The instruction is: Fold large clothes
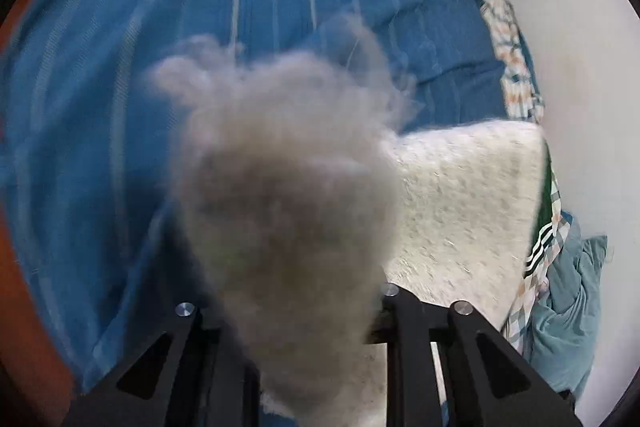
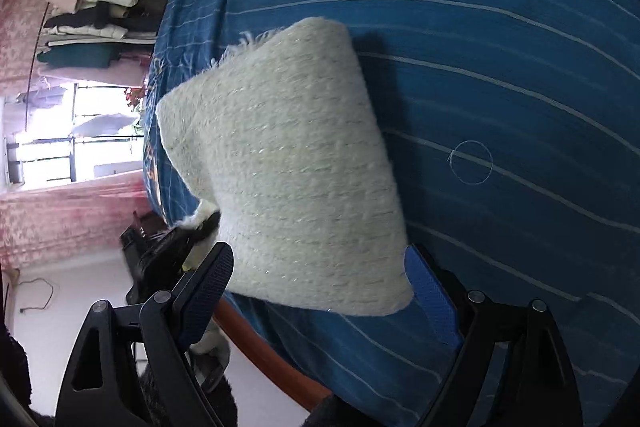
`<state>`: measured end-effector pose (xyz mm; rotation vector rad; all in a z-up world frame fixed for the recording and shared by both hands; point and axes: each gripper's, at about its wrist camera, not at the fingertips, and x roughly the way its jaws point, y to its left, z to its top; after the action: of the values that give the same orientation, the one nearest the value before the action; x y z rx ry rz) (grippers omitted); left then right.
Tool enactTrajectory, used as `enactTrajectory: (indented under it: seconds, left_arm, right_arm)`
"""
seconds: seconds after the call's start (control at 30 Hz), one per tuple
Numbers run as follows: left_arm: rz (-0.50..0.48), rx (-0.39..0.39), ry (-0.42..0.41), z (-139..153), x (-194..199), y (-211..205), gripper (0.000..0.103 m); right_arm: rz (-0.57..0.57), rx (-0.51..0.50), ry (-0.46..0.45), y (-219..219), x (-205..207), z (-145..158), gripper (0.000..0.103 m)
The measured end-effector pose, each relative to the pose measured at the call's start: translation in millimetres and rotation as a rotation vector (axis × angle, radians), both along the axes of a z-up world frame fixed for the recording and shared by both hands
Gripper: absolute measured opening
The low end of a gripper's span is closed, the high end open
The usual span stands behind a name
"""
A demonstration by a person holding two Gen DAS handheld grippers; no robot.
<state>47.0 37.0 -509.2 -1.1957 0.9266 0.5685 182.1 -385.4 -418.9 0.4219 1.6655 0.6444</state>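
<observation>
A cream fuzzy knit garment [image 2: 288, 163] lies folded on the blue striped bedspread [image 2: 500, 39]. In the left wrist view my left gripper [image 1: 296, 307] is shut on a bunched corner of the garment [image 1: 280, 167], which bulges up blurred between the fingers and hides the tips. The rest of the garment [image 1: 460, 195] spreads to the right. In the right wrist view my right gripper [image 2: 320, 287] is open, its blue-padded fingers [image 2: 208, 287] on either side of the garment's near edge, not clamping it. The left gripper [image 2: 168, 247] shows at the garment's left corner.
The bedspread [image 1: 120, 67] covers the bed, with a red-brown bed frame [image 2: 260, 347] at its edge. A checked sheet and green and teal clothes [image 1: 560, 287] hang at the bed's right side. A rack of stacked clothes [image 2: 100, 7] and a bright window [image 2: 72, 131] stand beyond.
</observation>
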Motion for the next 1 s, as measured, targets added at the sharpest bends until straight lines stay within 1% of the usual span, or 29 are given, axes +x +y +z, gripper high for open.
enactTrajectory:
  seconds: [0.07, 0.1, 0.13, 0.17, 0.2, 0.23, 0.27, 0.3, 0.33, 0.37, 0.43, 0.47, 0.5, 0.57, 0.63, 0.67, 0.7, 0.73, 0.77, 0.8, 0.83, 0.87, 0.9, 0.97, 1.0]
  left_arm:
    - [-0.007, 0.041, -0.007, 26, -21, -11, 0.014]
    - [-0.009, 0.054, -0.003, 32, -28, -15, 0.014]
    - [-0.012, 0.07, 0.017, 36, -37, -20, 0.014]
    - [-0.02, 0.081, 0.045, 35, -44, -24, 0.014]
    - [-0.023, 0.084, 0.065, 28, -46, -25, 0.015]
    - [-0.021, 0.071, 0.087, 17, -50, -24, 0.015]
    - [-0.012, 0.052, 0.095, 7, -52, -22, 0.015]
    - [-0.001, 0.031, 0.1, -7, -52, -17, 0.016]
    - [0.0, 0.026, 0.104, -15, -51, -12, 0.018]
    - [-0.005, 0.031, 0.107, -18, -51, -10, 0.018]
    - [-0.017, 0.03, 0.097, -26, -46, -4, 0.021]
    - [-0.027, 0.034, 0.094, -25, -45, -4, 0.021]
    - [-0.037, 0.032, 0.087, -25, -45, -1, 0.022]
    - [-0.047, 0.003, 0.078, -23, -48, 3, 0.023]
    - [-0.035, -0.065, 0.048, -13, -60, 3, 0.023]
    - [-0.032, -0.081, 0.036, -4, -72, -1, 0.023]
    - [-0.033, -0.092, 0.033, 7, -79, -3, 0.028]
    - [-0.042, -0.078, 0.053, 16, -83, -5, 0.034]
    - [-0.055, -0.048, 0.081, 24, -86, -9, 0.04]
    - [-0.079, -0.012, 0.093, 32, -89, -11, 0.062]
    - [-0.101, 0.008, 0.083, 37, -91, -14, 0.083]
    - [-0.114, 0.023, 0.076, 38, -92, -17, 0.084]
    - [-0.121, 0.022, 0.076, 34, -91, -19, 0.083]
    - [-0.114, -0.013, 0.067, 20, -85, -22, 0.083]
    - [-0.092, -0.022, 0.052, 12, -81, -23, 0.083]
  right_arm:
    - [0.01, -0.013, -0.022, 4, 2, 0, 0.089]
    - [0.019, -0.026, -0.039, 9, 3, 4, 0.086]
    - [0.033, -0.017, -0.047, 13, 6, 8, 0.075]
    - [0.059, -0.008, -0.049, 24, 8, 8, 0.068]
    - [0.085, -0.005, -0.048, 37, 6, 11, 0.054]
    - [0.116, -0.009, -0.051, 50, 7, 9, 0.042]
    - [0.144, -0.012, -0.054, 62, 7, 8, 0.038]
    - [0.188, -0.015, -0.056, 80, 7, 2, 0.036]
    - [0.227, -0.039, -0.054, 94, 7, -6, 0.033]
    - [0.276, -0.101, -0.052, 113, 6, -22, 0.032]
    - [0.325, -0.173, -0.055, 134, 8, -47, 0.032]
    - [0.33, -0.198, -0.061, 141, 11, -57, 0.032]
    - [0.331, -0.206, -0.054, 146, 15, -63, 0.032]
    - [0.365, -0.238, -0.03, 153, 21, -62, 0.032]
    - [0.39, -0.24, -0.013, 153, 24, -54, 0.033]
    - [0.396, -0.22, -0.003, 150, 26, -47, 0.035]
    - [0.394, -0.19, 0.003, 146, 28, -41, 0.044]
    - [0.375, -0.122, 0.01, 134, 32, -31, 0.059]
    - [0.348, -0.058, 0.01, 120, 36, -22, 0.07]
    - [0.323, -0.024, 0.0, 107, 40, -18, 0.089]
    - [0.299, -0.002, -0.018, 93, 45, -16, 0.09]
    - [0.281, 0.014, -0.026, 79, 49, -19, 0.09]
    - [0.268, 0.024, -0.016, 70, 52, -26, 0.09]
    - [0.228, 0.072, 0.055, 50, 57, -52, 0.09]
    - [0.214, 0.112, 0.108, 42, 59, -72, 0.09]
